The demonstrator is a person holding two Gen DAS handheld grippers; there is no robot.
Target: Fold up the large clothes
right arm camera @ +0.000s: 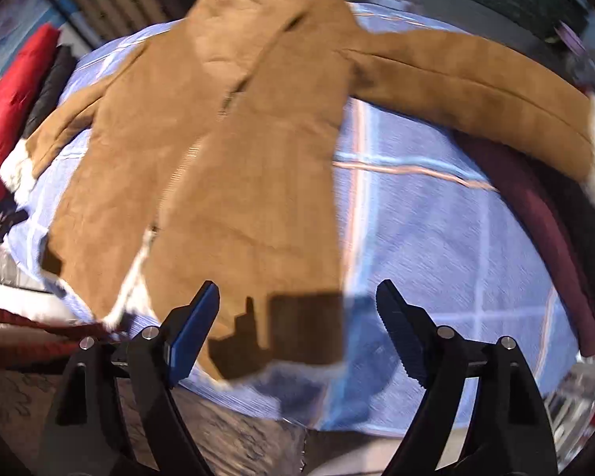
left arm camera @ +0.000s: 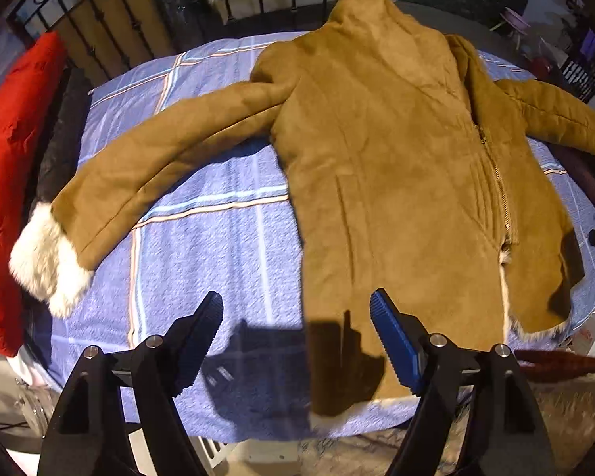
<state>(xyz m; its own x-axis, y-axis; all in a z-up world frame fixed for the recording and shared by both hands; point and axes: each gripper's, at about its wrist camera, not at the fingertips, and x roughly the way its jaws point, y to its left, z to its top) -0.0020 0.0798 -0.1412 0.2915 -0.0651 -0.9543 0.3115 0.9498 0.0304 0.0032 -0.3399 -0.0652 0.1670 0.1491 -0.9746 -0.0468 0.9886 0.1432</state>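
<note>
Above bedspread (left arm camera: 202,238): both jaws agape.

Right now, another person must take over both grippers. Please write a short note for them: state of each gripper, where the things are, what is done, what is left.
Left gripper: open, empty, above the near hem of the coat.
Right gripper: open, empty, also at the near hem.
The tan coat lies flat on the blue checked cloth, front up, zipper partly closed, collar far from you. Both sleeves are spread out; the left sleeve ends in a white fur cuff.
Done: coat is laid out.
Left: all folding; no fold is made yet. Probably start with the sleeves.
</note>
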